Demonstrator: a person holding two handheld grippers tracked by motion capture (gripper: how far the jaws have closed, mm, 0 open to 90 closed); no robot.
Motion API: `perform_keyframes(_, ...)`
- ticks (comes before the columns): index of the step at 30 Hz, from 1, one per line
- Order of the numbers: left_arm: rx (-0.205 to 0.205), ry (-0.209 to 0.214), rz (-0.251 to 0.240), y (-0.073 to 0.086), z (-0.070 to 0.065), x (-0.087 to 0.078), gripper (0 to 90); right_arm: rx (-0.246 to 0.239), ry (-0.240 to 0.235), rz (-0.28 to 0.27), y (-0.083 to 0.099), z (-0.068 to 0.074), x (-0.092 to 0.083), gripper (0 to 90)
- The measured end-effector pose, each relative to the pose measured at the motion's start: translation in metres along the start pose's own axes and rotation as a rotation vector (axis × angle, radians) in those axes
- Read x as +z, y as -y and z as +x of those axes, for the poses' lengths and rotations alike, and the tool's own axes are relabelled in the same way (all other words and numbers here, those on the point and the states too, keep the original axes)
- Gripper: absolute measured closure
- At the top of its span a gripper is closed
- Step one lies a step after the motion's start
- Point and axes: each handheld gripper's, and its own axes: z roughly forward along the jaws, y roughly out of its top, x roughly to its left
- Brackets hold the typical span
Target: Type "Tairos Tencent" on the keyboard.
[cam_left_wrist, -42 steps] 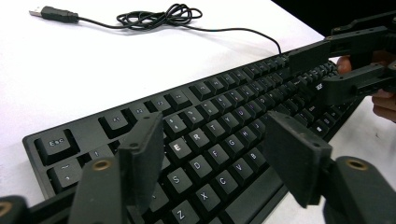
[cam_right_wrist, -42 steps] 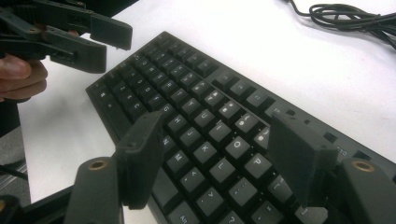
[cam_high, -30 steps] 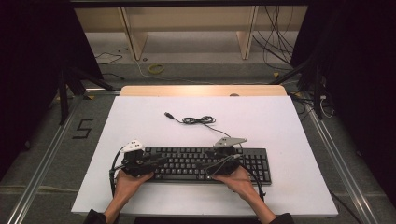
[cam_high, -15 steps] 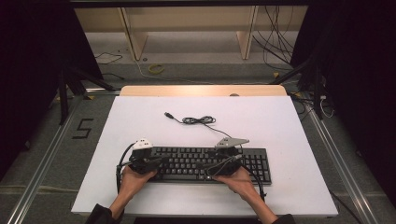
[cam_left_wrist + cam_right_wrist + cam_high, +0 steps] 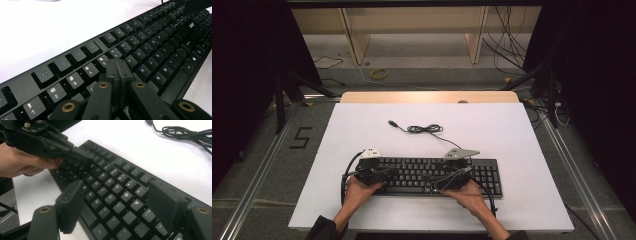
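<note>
keyboard [image 5: 140,57] key legends, coiled cable [image 5: 185,132]

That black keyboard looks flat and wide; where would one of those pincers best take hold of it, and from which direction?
Probably a short end of the keyboard, coming in level from the side: it lies flat on the white table, too deep to span front to back. The open right gripper suits this; the left gripper is shut over the keys.
</note>
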Motion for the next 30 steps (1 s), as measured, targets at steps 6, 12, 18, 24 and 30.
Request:
perform_keyframes(6,-0.006,-0.008,0.02,0.001,0.0,0.004,89.2,0.0,0.002,0.004,0.0,0.0,0.0,31.0)
perform_keyframes(12,-0.008,-0.02,0.037,0.001,-0.002,0.006,89.6,-0.002,-0.001,0.003,0.0,0.0,0.0,31.0)
perform_keyframes(18,-0.026,-0.013,0.013,0.001,0.0,0.003,89.2,-0.003,0.003,0.0,0.0,0.0,0.0,31.1)
perform_keyframes(24,-0.061,0.016,-0.042,-0.002,0.002,-0.007,77.3,0.003,0.011,-0.004,-0.001,-0.002,0.0,31.3)
perform_keyframes(30,-0.072,0.081,-0.083,-0.004,0.004,-0.017,56.6,0.0,0.018,-0.012,-0.001,-0.003,0.0,33.0)
